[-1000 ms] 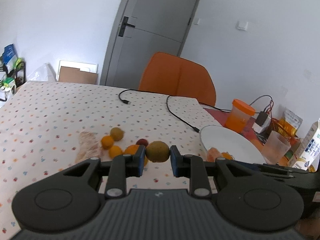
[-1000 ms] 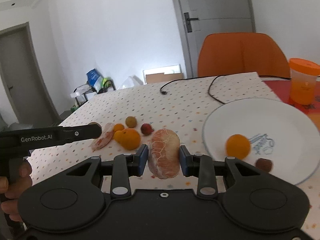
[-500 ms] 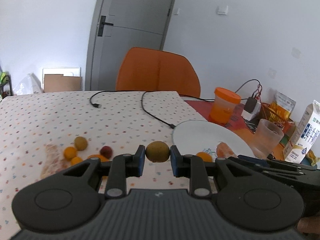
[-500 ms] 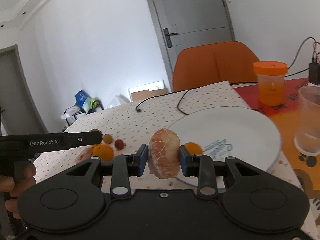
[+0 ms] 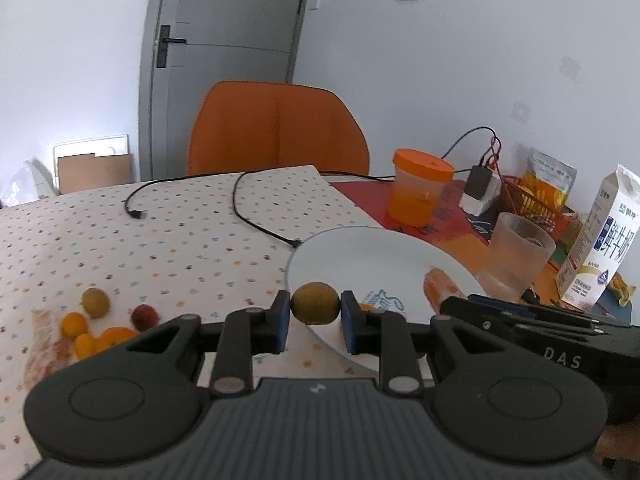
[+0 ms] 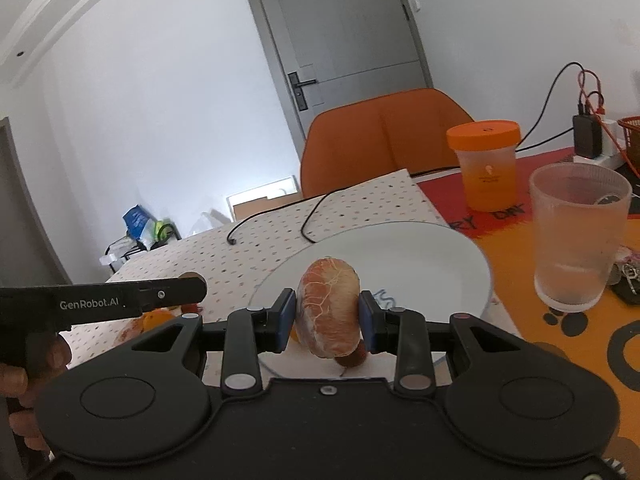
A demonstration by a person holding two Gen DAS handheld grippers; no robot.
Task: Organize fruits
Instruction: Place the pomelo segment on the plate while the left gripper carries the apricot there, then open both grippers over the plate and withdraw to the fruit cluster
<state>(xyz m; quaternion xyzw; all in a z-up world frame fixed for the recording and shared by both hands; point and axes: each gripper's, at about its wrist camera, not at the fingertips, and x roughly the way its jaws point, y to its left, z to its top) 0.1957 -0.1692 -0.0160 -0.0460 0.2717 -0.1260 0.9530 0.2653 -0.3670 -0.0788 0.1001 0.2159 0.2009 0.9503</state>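
Observation:
My left gripper is shut on a small olive-green round fruit, held over the near left rim of the white plate. My right gripper is shut on a peeled pomelo segment, held above the same plate. A small brown fruit lies on the plate under that segment. Loose fruit stays on the dotted tablecloth at the left: a green one, a red one, small orange ones and another pomelo segment.
An orange-lidded jar, a frosted plastic cup and a milk carton stand right of the plate. A black cable crosses the cloth. An orange chair is behind the table. A hand holds the left gripper.
Both grippers have swung right with their fruit, from over the loose pile on the cloth to over the white plate. The cup and jar have come closer in the right wrist view.

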